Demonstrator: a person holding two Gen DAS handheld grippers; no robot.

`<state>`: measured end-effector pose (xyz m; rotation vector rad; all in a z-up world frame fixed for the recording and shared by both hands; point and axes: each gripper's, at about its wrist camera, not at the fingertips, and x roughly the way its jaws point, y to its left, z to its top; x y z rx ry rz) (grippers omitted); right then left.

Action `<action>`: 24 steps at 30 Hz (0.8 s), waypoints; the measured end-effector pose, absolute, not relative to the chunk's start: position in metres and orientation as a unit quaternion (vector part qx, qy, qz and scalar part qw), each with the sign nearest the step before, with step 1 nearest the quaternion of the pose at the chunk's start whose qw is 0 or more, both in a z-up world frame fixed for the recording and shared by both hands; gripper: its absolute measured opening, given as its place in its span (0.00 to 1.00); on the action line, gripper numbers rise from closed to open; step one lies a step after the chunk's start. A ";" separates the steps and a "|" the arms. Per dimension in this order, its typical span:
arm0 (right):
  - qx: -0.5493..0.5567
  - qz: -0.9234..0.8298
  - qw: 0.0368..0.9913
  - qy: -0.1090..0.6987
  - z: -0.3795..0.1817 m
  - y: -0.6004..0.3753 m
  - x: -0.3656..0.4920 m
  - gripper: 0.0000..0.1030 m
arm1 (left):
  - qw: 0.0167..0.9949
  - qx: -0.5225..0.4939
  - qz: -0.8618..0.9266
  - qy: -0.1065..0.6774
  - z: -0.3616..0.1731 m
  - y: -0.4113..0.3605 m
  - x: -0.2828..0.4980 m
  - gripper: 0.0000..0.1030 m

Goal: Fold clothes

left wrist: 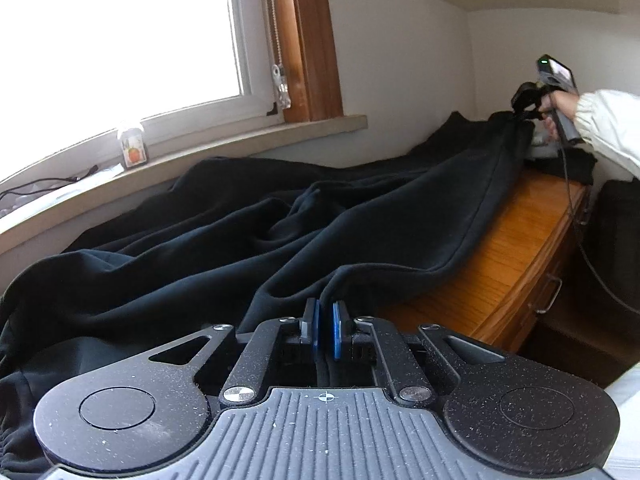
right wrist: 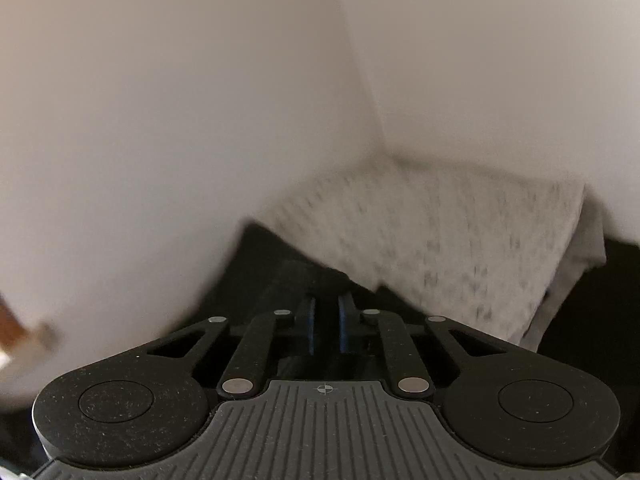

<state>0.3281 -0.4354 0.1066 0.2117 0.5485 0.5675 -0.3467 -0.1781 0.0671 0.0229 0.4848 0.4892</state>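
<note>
Am pinching black garment (left wrist: pixel 248 240) edge in left gripper (left wrist: pixel 325 322), pads pressed together on fabric. Garment sprawling across wooden dresser (left wrist: pixel 512 256) under window. Right gripper (right wrist: pixel 325 320) clamping far end, lifted near wall corner.

A wooden chest of drawers (left wrist: pixel 516 248) below the window sill (left wrist: pixel 224 148) carries a rumpled black garment (left wrist: pixel 280 232), with a white patterned cloth (right wrist: pixel 460 240) at its far corner.
</note>
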 end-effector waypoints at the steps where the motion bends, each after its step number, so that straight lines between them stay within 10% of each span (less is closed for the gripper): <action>1: 0.114 0.285 0.917 0.253 0.116 -0.445 0.323 0.12 | 0.942 0.012 0.242 0.231 0.071 -0.178 -0.350 0.06; 24: 0.171 0.350 0.913 0.121 0.231 -0.441 0.320 0.11 | 0.942 0.034 0.307 0.128 0.133 -0.160 -0.372 0.06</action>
